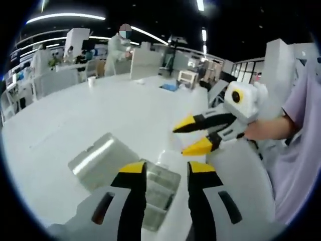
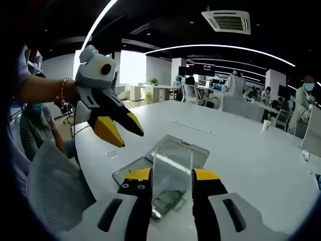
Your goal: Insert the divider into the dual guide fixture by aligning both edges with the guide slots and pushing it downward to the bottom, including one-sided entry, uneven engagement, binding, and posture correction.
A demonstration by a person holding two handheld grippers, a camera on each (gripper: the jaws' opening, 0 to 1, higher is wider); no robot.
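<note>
One divider (image 2: 172,165) — between right gripper (image 2: 172,175) jaws

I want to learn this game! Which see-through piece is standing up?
The clear divider stands upright between the right gripper jaws. The other clear piece, the flat fixture plate behind it, lies on the table.

Left gripper (image 1: 166,173): yellow tips, black jaws, grey body. Right gripper (image 2: 172,179): same yellow, black, grey scheme. Divider (image 2: 172,168): clear, colourless. Guide fixture (image 1: 161,193): transparent with greenish tint. Flat panel (image 1: 103,158): frosted silvery grey. Table (image 1: 100,108): plain white. Sleeve (image 1: 301,125): pale lilac.
</note>
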